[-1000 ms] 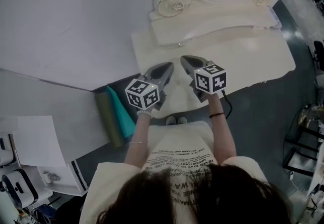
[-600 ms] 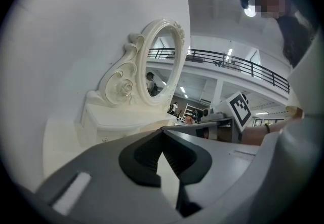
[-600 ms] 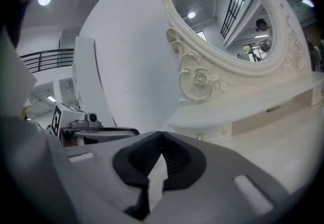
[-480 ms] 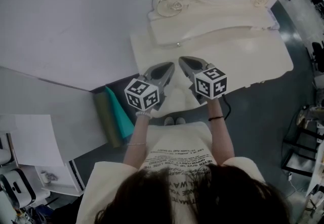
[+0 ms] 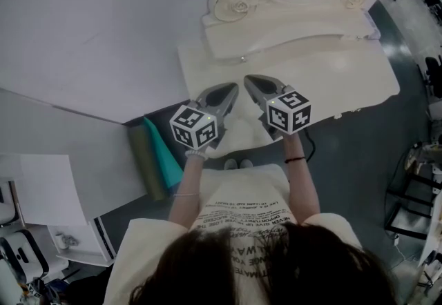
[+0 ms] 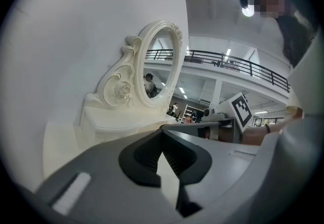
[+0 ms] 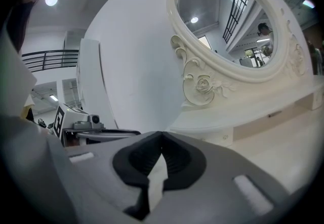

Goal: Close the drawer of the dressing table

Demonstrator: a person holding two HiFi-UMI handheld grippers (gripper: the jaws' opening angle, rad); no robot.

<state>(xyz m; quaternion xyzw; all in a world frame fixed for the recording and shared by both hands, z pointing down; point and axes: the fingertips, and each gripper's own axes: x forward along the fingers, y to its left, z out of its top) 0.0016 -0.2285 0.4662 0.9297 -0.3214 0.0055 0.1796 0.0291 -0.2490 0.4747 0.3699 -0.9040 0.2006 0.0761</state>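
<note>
Left gripper [image 5: 228, 92]: jaws pressed tip to tip with nothing between them; held over the near edge of the dressing table [image 5: 331, 69], towards its left corner.
Right gripper [image 5: 254, 84]: likewise closed and empty, just beside the left one, tips angled toward each other.
Drawer [image 5: 243, 136]: probably the cream panel jutting past the near edge below both grippers; how far out, impossible to tell.
Handling: likely light, rigid painted wood on runners. Glossy finish looks slippery to pinch, so better pushed than gripped. Closed tips set flat on the front and spread evenly to keep it from skewing.
Head view only: the whole table top and the jutting panel.
Gripper views only: the jaw contact itself, the oval mirror [image 7: 228, 20] upright along the far edge, and a small knob [image 7: 226, 138] on the shelf beneath it. Drawer front absent from both.
</note>
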